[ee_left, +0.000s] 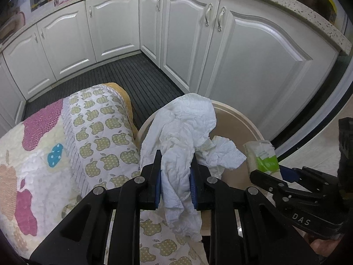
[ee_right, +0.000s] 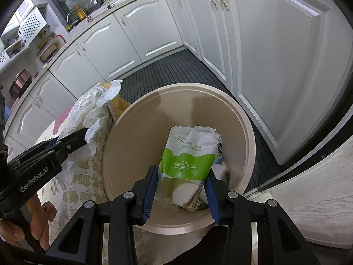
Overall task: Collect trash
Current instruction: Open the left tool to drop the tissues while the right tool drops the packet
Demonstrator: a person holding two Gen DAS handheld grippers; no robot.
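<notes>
Crumpled tissue point(ee_left: 176, 154) pinched by left gripper point(ee_left: 175, 174), glossy packet point(ee_right: 187, 161) seemingly clamped by right gripper point(ee_right: 182, 190), round bin point(ee_right: 247, 132)

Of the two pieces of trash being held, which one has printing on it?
The tissue packet in the right gripper, with a green band and printed characters. The crumpled tissue in the left gripper is plain white.
</notes>
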